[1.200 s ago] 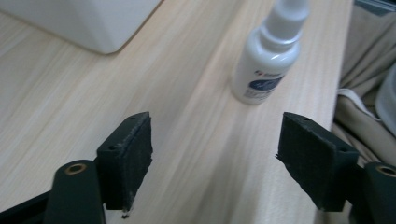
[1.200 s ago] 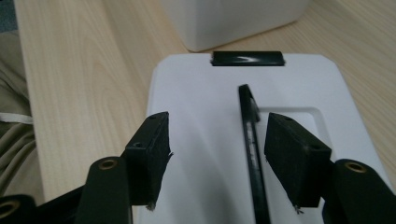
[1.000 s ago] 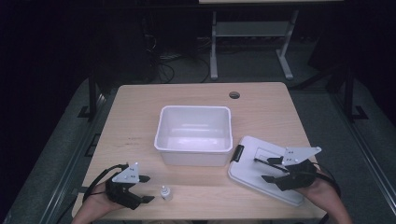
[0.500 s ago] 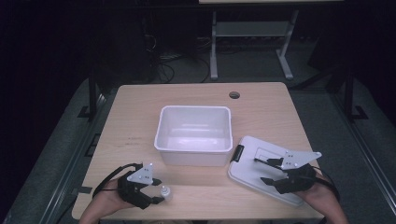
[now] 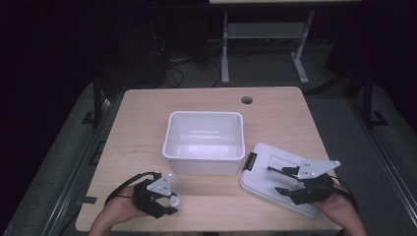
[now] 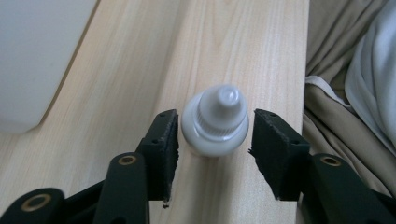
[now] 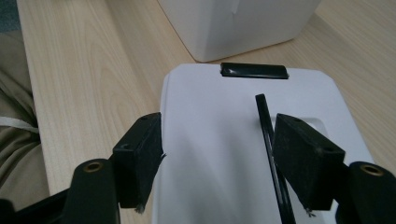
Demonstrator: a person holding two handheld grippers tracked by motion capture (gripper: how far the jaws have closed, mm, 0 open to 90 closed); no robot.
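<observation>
Grasp step: left hand-held gripper (image 6: 212, 140) jaws have just been closing around small white plastic dropper bottle (image 6: 215, 122) near table's (image 5: 147, 118) front-left edge, pads not yet touching. Next: finish pinch, lift. Right hand-held gripper (image 7: 217, 158) spread over white lid (image 7: 210, 140).

Bottle (image 5: 173, 201) before tub (image 5: 204, 141); lid (image 5: 275, 172) right.

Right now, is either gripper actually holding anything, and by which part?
Nothing is held yet. The left gripper, jaws just closing, brackets the small white bottle at its shoulder, pads apart. The right gripper stands open over the lid.
</observation>
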